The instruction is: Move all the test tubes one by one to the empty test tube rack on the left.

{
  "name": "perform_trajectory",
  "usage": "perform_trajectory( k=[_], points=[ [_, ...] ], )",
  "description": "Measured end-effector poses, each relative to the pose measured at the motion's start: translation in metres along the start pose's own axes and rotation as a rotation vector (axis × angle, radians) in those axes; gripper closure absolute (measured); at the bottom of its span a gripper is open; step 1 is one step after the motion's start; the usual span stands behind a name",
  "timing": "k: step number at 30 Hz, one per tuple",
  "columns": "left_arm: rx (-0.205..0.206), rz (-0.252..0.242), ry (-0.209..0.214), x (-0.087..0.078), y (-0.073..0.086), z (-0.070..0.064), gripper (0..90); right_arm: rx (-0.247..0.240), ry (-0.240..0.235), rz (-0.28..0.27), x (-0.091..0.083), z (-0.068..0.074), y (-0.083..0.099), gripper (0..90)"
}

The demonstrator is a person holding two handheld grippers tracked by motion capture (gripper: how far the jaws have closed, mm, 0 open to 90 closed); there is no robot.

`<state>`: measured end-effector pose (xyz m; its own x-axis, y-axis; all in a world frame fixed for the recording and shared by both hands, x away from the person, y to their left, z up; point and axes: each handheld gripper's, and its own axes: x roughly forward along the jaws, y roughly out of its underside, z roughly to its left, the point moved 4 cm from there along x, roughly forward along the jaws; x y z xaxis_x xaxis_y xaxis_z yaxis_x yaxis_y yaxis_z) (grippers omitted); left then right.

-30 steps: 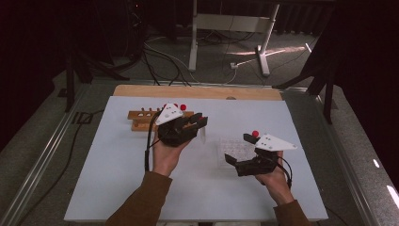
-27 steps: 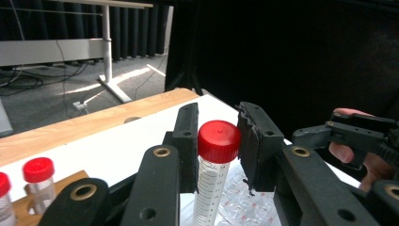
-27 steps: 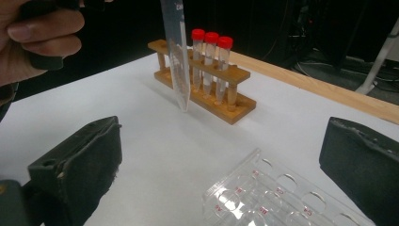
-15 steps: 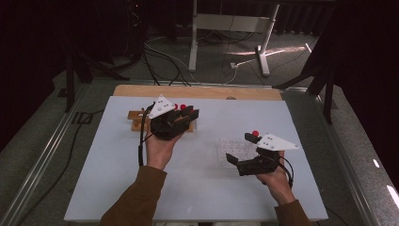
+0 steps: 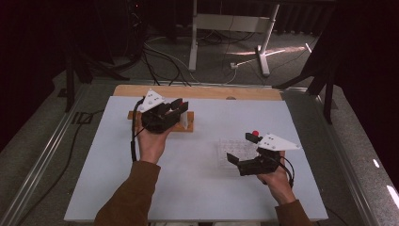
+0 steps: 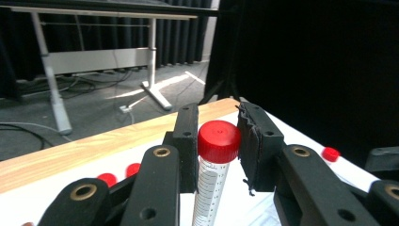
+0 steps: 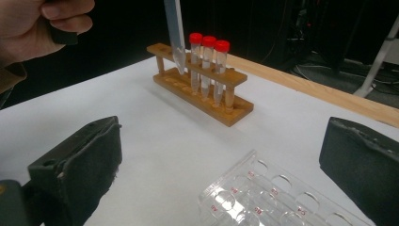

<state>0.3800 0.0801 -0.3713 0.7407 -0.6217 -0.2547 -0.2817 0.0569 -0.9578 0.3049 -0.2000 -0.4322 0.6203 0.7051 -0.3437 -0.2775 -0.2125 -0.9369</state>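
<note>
Left gripper [image 6: 217,150]: pinching the red-capped tube [image 6: 211,179] just under its cap, upright.
Tube's place: its tip hangs over the far-left holes of the wooden rack [image 7: 202,87], beside three racked tubes [image 7: 208,66].
Change: left gripper has moved farther and left since half a second ago.
Right gripper [image 7: 221,174]: spread, over the clear rack [image 7: 263,193].
Hidden: whether the tip has entered a hole.

Left tool [image 5: 178,107] with tube [image 6: 212,174] reached rack [image 5: 162,127]

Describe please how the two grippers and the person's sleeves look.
Both the left gripper and the right gripper are black, each topped by a pale three-cornered plate and trailing a black cable. The fingers carry dark, frayed pads and brass-coloured pivots. The right gripper bears a red knob. The sleeves are brown.
</note>
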Motion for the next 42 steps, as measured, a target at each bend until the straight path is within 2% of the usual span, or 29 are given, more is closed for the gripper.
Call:
perform_trajectory(
  k=[14, 28, 32, 37, 42],
  points=[
    [-0.023, 0.007, -0.107, -0.001, 0.000, 0.034, 71.1, 0.001, 0.002, -0.004, -0.001, -0.001, 0.000, 0.0],
    [-0.017, -0.001, -0.290, 0.004, 0.006, 0.076, 71.0, 0.002, 0.002, -0.011, -0.003, -0.002, -0.001, 0.0],
    [-0.014, 0.020, -0.332, 0.010, 0.011, 0.086, 70.9, -0.002, -0.003, -0.013, -0.002, 0.000, -0.001, 0.0],
    [-0.037, 0.028, -0.359, 0.016, 0.019, 0.095, 70.8, 0.000, -0.002, -0.020, -0.004, -0.001, -0.002, 0.0],
    [-0.036, 0.080, -0.367, 0.025, 0.035, 0.097, 70.7, 0.001, 0.002, -0.025, -0.005, -0.003, -0.002, 0.0]
  ],
)
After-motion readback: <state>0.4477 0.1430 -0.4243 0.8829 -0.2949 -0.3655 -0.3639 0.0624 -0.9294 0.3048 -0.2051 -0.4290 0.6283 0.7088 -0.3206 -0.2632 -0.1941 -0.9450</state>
